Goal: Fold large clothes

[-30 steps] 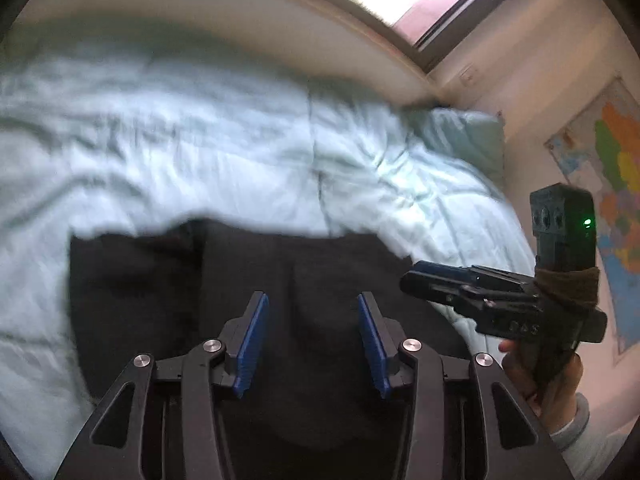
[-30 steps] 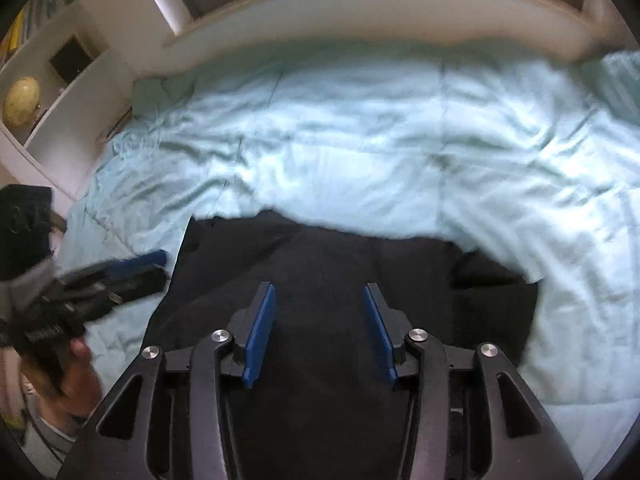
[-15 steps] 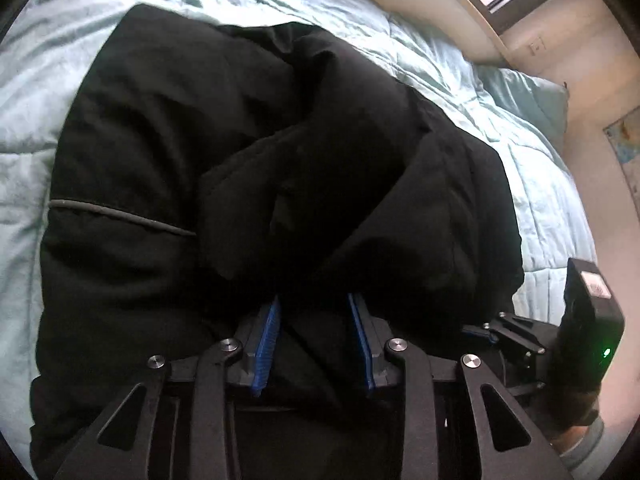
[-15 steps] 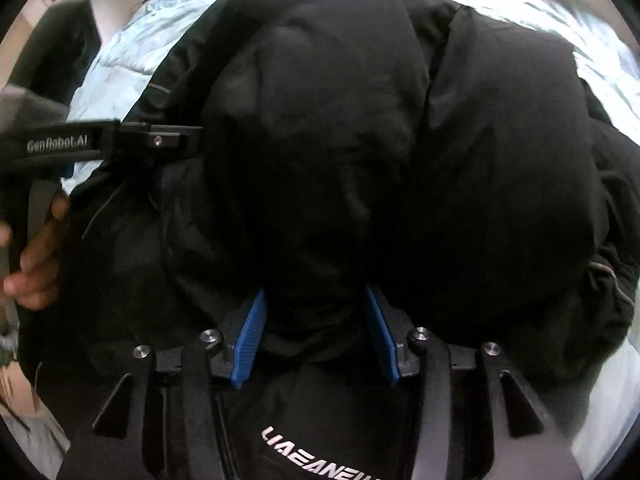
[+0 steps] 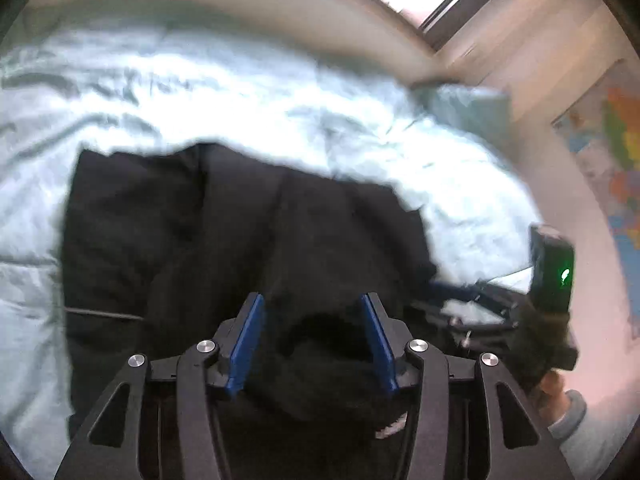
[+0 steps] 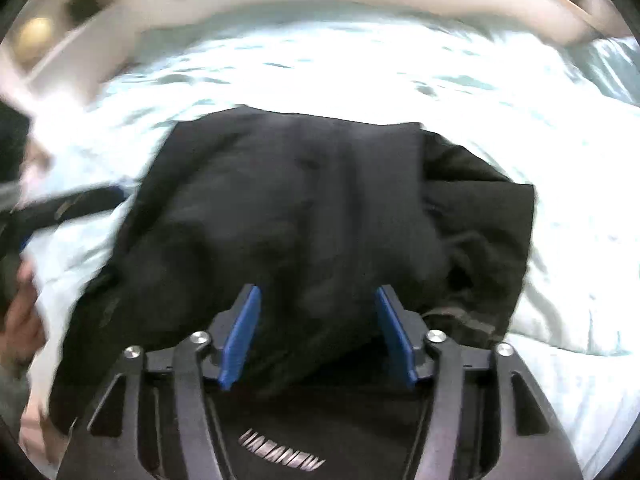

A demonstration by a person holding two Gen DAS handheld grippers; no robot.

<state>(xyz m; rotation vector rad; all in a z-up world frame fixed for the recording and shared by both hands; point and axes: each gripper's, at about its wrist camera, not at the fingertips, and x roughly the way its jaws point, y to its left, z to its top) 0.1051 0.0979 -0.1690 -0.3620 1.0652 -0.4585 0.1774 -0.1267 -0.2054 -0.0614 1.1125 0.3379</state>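
Black jacket (image 6: 288,208) on pale-blue bedspread (image 6: 360,68). Left gripper (image 5: 312,340) and right gripper (image 6: 318,332) spread wide, gripping nothing; silver lettering (image 6: 280,452) at 6 o'clock, blurred, unreadable.

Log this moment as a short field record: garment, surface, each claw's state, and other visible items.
garment: black jacket, bunched and partly folded, lying on the bed
surface: light blue-green comforter, wrinkled
left claw: open, blue pads apart, over the jacket's near edge
right claw: open, blue pads apart, over the jacket's near edge
contact: cannot tell whether either claw touches the fabric
other items: pillow at the bed's far right; wall map
image quality: both views motion-blurred
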